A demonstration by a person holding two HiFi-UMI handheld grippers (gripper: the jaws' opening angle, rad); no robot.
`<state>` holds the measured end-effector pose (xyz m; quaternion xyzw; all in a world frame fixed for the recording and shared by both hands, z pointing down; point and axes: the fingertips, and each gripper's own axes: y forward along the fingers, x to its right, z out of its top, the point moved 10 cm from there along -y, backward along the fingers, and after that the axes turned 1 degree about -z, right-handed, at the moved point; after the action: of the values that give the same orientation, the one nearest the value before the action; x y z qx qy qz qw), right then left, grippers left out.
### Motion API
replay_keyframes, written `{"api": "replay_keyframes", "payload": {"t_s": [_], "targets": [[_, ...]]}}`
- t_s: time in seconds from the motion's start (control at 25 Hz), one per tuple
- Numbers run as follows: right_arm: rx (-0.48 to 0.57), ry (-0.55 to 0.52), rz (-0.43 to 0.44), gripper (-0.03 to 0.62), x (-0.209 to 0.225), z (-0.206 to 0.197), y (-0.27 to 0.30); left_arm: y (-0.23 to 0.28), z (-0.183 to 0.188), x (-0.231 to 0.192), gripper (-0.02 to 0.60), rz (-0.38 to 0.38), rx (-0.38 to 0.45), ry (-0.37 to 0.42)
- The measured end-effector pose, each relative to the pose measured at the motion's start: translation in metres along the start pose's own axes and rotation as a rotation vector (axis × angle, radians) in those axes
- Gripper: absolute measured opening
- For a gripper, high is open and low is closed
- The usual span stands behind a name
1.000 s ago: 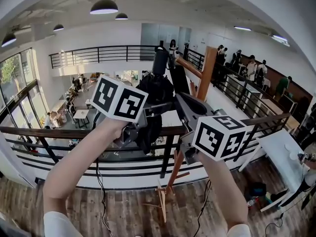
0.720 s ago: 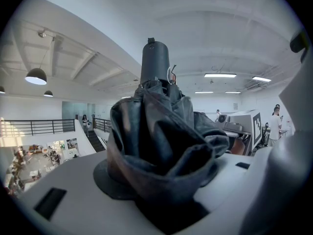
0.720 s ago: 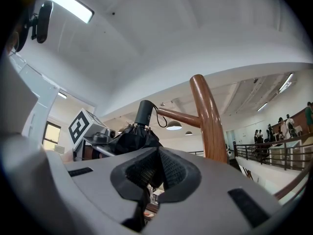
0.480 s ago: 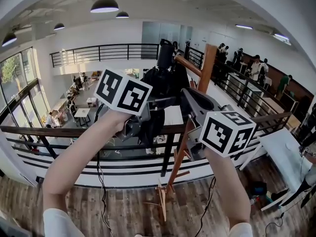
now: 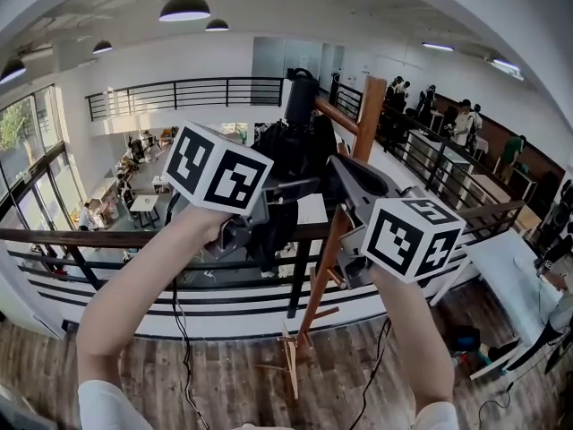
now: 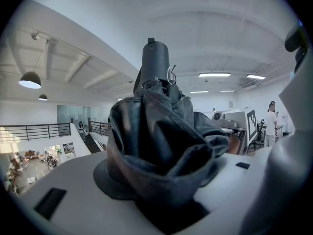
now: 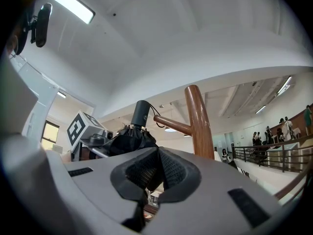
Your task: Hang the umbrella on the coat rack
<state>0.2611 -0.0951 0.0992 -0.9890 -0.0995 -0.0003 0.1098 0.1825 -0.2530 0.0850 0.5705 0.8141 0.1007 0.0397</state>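
Head view gives us the rack (image 5: pixel 368 115) by the railing (image 5: pixel 107 237), one peg (image 5: pixel 337 116) just beside the folded umbrella (image 5: pixel 294 146). Our left gripper (image 6: pixel 161 180) is clamped on the umbrella's canopy. Our right gripper (image 7: pixel 155 173) has its jaws together, empty.

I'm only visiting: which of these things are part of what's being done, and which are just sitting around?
Part of the job: umbrella, clamped in the left hand-held gripper; wooden coat rack; right hand-held gripper, jaws together.
Just around: black railing; ceiling lamps; white table; floor cables.
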Motion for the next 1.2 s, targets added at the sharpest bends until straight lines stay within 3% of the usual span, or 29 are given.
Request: {"api": "replay_keyframes", "payload": {"t_s": [0.28,1.2], "targets": [[-0.002,0.016,0.001,0.037,0.007,-0.014,-0.011,0.008,-0.025,0.016,0.249,-0.022,-0.023,-0.008],[-0.014,0.09,-0.031,0.036,0.015,-0.025,-0.023,0.027,-0.045,0.036,0.25,-0.079,-0.09,-0.02]]}}
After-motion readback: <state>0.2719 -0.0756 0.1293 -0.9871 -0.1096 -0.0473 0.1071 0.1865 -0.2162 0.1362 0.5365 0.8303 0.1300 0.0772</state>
